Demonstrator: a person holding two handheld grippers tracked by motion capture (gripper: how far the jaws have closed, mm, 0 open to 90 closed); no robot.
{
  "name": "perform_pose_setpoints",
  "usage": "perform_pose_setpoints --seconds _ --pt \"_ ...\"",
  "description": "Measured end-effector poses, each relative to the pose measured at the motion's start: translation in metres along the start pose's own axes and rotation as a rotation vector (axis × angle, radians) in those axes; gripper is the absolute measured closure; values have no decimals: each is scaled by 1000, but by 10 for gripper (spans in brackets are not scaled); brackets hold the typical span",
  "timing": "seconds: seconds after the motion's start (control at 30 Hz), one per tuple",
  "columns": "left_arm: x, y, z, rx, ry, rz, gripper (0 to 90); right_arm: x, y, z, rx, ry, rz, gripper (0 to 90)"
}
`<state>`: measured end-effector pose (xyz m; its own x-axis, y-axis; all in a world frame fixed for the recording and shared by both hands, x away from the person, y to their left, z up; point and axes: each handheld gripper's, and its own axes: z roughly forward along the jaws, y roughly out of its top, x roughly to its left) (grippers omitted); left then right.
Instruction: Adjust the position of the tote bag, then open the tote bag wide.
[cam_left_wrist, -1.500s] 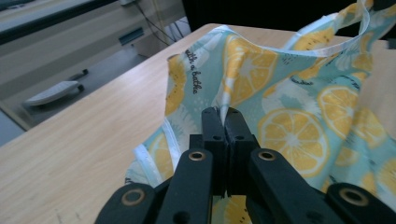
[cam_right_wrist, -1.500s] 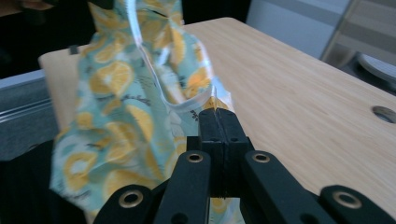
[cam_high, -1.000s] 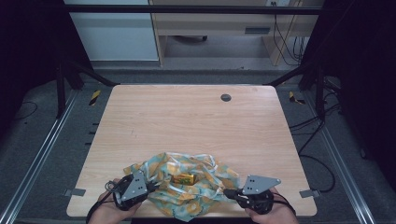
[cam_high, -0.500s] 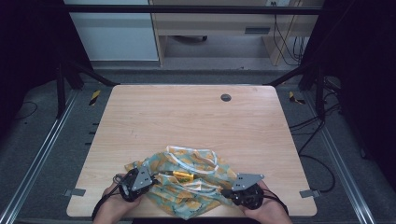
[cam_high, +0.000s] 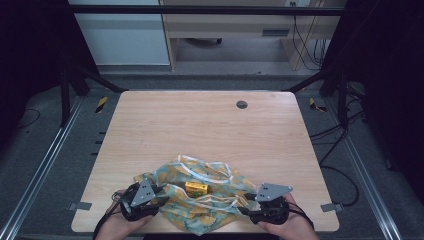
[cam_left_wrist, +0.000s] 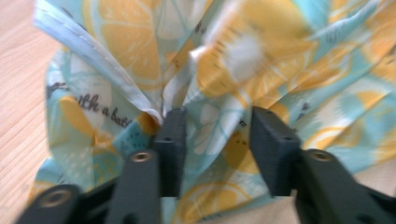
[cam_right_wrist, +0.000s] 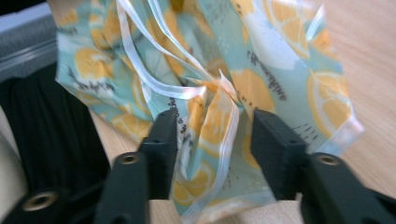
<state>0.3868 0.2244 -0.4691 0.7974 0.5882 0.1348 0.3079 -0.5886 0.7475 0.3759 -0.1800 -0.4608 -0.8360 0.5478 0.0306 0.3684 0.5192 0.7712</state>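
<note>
A fabric bag (cam_high: 217, 176) printed with lemons on pale blue lies crumpled near the table's front edge, its white handles (cam_high: 192, 167) showing at the far side. A small yellow box (cam_high: 196, 188) rests on top of it. My left gripper (cam_high: 161, 199) is at the bag's left edge. In the left gripper view, the left gripper (cam_left_wrist: 217, 116) is open, with a fold of the bag (cam_left_wrist: 243, 56) between its jaws. My right gripper (cam_high: 243, 201) is at the bag's right edge. It (cam_right_wrist: 215, 119) is open as well, its jaws on either side of a bunched edge of the bag (cam_right_wrist: 261, 88).
The wooden table (cam_high: 200, 125) has a round grommet (cam_high: 242, 104) near its far edge. Cables run on the floor to the right. The person's hands hold the grippers at the table's front edge, and dark clothing (cam_right_wrist: 56, 140) shows behind the bag in the right gripper view.
The bag has bunched up and its white handles have come into sight at the far side. Both grippers have shifted slightly inward along the bag's edges.
</note>
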Motion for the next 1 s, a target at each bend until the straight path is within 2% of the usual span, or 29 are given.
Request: perform_pose_setpoints --seconds 0.07,0.23,0.43,0.6,0.7,0.8,0.83,0.9,0.97,1.0 --pt "-2 1 -7 -36 -15 -15 487 1 3 -6 -21 -10 0 409" --pt "-3 9 -21 -120 -23 -33 447 1 19 -18 -59 -22 -23 353" --pt "1 23 -32 -181 -15 -45 388 -3 49 -19 -69 -36 -56 353" --pt "0 39 -32 -169 -17 -11 329 -11 69 -2 -58 -19 -68 374" --pt "-1 46 -25 -150 -45 -9 293 -14 76 13 -39 -3 -70 359" --pt "-1 52 -15 -128 -54 0 263 -15 79 26 -26 18 -76 339" --pt "-1 52 -12 -124 -54 7 274 -15 80 30 -15 29 -80 338" --pt "-3 52 -8 -121 -62 18 351 -14 79 38 10 40 -84 381" --pt "-7 51 -7 -125 -62 35 427 -13 78 42 25 38 -94 493" --pt "-9 50 -7 -125 -63 44 499 -14 78 44 28 35 -101 585"
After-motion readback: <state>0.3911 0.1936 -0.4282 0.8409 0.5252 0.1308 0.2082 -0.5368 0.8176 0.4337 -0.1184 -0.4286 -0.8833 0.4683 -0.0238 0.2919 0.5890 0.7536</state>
